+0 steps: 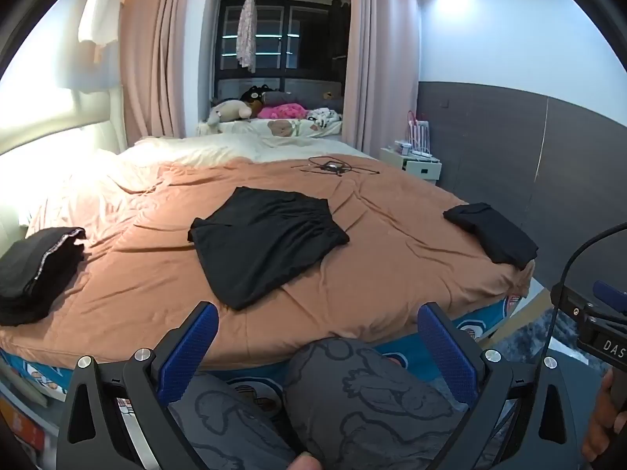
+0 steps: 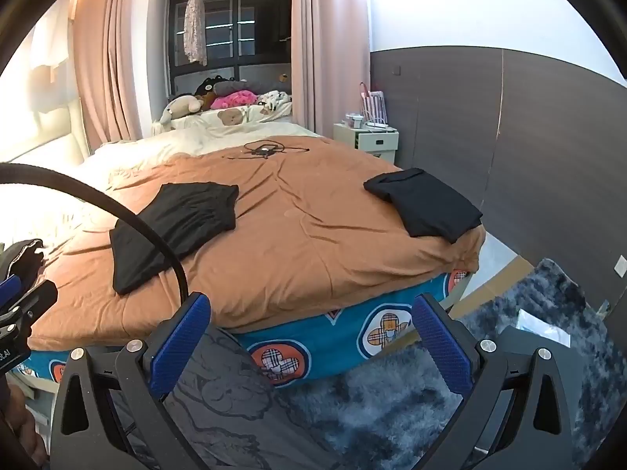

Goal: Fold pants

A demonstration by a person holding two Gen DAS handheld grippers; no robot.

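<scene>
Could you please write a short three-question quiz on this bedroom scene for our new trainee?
1. True or false: the left tongs and the right tongs are both open and hold nothing.
2. How many black garments lie on the orange blanket?
A. one
B. two
C. three
3. Fill in: the black pants in the middle of the bed lie spread flat, while the black bundle near the bed's right corner is already ____.

Key
1. True: both pairs stand wide apart, short of the bed.
2. C: the pants, the bundle and a black pile at the left edge.
3. Folded.
</scene>
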